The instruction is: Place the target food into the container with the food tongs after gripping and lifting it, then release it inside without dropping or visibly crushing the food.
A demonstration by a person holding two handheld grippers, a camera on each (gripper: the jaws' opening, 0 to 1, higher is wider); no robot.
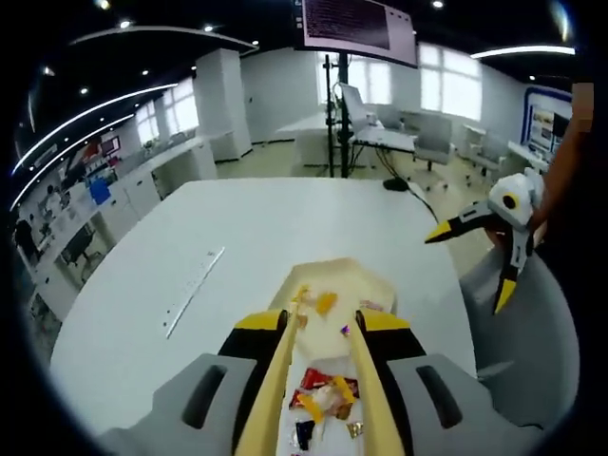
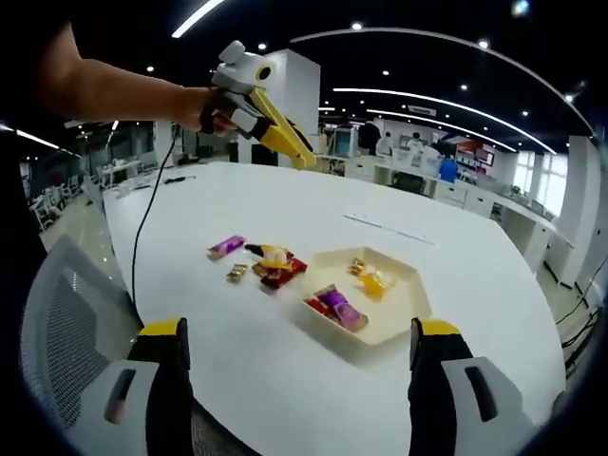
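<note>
Above the desk's far edge in the right gripper view, left gripper held high in a hand, tongs in its jaws, tips together. Right gripper raised off the desk's right edge in the left gripper view, jaws wide apart. Near the middle, cream tray holding wrapped snacks; loose wrapped snacks just beside its left rim.
</note>
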